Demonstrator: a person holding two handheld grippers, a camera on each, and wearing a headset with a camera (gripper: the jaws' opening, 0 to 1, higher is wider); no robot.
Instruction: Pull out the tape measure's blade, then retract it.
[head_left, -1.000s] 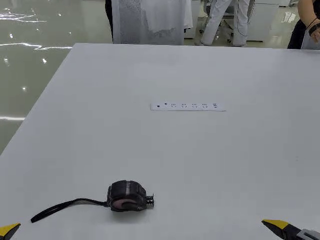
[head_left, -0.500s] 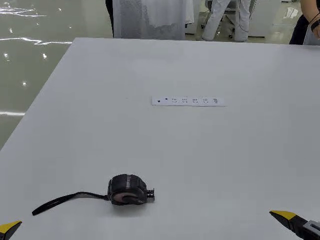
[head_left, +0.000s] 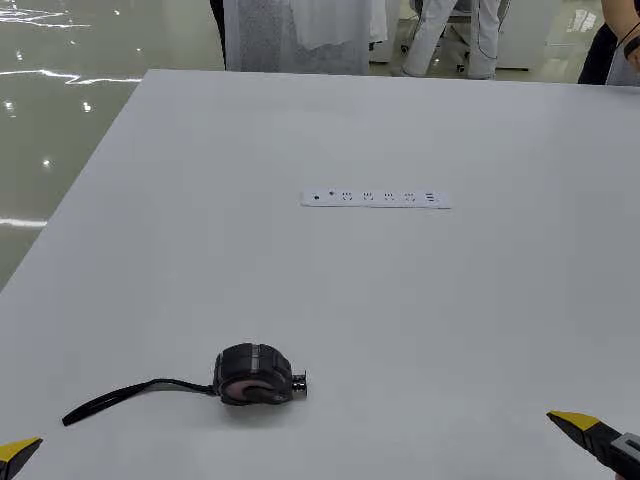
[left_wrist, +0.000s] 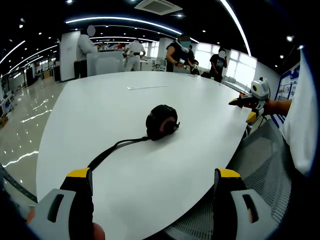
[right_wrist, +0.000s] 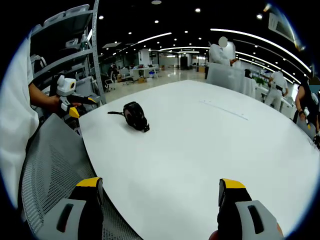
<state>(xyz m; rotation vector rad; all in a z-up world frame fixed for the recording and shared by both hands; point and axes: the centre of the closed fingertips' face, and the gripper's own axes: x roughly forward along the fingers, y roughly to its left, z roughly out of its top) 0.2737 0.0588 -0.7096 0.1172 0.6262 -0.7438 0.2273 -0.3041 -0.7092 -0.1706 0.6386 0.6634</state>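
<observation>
The tape measure is lying on the white table, lower left of the head view. The left gripper and the right gripper are being held with jaws apart

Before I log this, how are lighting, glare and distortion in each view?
Head view: even light, sharp; glare streaks on the floor, faint shadow under the tape measure. Left gripper view: fisheye curves the table edge and ceiling lights. Right gripper view: same curving, tape measure sharp.
</observation>
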